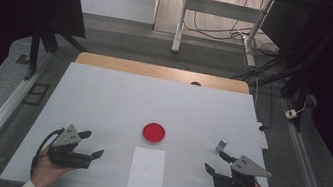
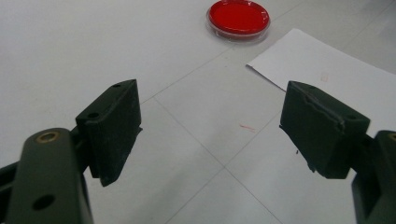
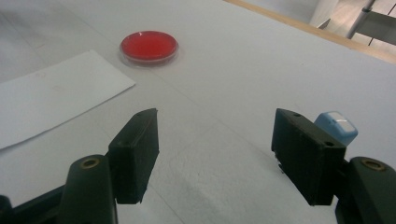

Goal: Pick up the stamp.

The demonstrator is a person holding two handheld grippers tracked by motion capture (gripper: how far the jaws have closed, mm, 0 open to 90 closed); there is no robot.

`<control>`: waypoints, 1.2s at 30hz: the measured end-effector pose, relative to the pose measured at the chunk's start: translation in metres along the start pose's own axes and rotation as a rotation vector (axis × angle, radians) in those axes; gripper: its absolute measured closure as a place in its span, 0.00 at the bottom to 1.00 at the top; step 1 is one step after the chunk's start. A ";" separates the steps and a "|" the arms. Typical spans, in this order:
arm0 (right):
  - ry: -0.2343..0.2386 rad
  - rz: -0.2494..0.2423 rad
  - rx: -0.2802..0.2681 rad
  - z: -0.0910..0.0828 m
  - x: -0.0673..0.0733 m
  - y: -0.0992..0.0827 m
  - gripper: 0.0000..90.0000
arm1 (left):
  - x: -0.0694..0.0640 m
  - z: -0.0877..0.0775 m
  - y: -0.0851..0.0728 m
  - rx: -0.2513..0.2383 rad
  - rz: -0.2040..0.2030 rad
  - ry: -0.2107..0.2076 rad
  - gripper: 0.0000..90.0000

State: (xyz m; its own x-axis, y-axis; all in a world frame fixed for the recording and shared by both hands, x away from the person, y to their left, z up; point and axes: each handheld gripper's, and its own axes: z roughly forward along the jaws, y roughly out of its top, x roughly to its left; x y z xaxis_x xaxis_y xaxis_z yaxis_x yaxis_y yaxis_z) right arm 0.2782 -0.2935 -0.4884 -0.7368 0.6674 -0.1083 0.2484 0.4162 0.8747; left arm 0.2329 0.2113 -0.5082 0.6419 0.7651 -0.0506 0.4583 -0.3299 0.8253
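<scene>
A white-covered table (image 1: 118,96) with a wooden far edge stands in a dim room, with grey floor and a metal desk frame beyond it. On my high view I have both tools resting near the table's near edge. My left gripper (image 1: 93,145) sits at the left with its jaws spread wide and nothing between them; from its own view the gap (image 2: 210,135) frames bare tabletop, with the round clear dish filled with red (image 2: 238,18) ahead and the white paper sheet (image 2: 336,70) to its right. My right gripper (image 1: 215,163) is likewise released, jaws wide apart and empty. A small light-blue block (image 3: 337,127) stands just beside its right jaw, behind it. The dish sits mid-table, just beyond the sheet's far edge, between the two grippers and apart from both.
</scene>
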 end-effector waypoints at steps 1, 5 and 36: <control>0.001 0.004 -0.002 -0.001 -0.001 0.002 0.35 | 0.000 0.000 0.000 0.002 0.001 -0.001 0.23; 0.001 0.012 -0.001 -0.002 -0.004 0.010 0.35 | 0.000 0.001 0.000 0.004 0.000 -0.002 0.23; -0.044 0.014 0.128 0.016 -0.056 0.072 0.35 | -0.002 0.008 -0.001 0.022 0.017 -0.002 0.23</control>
State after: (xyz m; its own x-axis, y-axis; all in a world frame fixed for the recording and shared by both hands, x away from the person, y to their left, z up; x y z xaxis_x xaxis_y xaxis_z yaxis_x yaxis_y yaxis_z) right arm 0.3477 -0.2911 -0.4274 -0.7050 0.6990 -0.1196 0.3388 0.4802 0.8091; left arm 0.2356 0.2053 -0.5134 0.6508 0.7582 -0.0383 0.4607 -0.3543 0.8138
